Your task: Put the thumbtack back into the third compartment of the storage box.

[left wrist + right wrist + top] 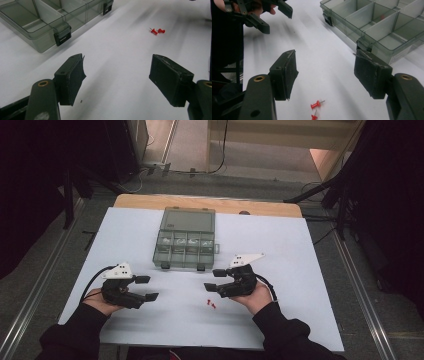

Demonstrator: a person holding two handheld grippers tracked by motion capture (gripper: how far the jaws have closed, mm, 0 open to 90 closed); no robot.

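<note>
Red push pins (211, 303) on table, open compartment box (186, 246) beyond

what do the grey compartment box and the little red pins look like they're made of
Smoky grey see-through compartment box: looks like hard glossy plastic, since the dividers and the table show through its walls; its black latches look like opaque plastic.
Two small red push pins: heads look like smooth moulded plastic, and the thin point is probably metal, though it is too small to be sure.
</note>
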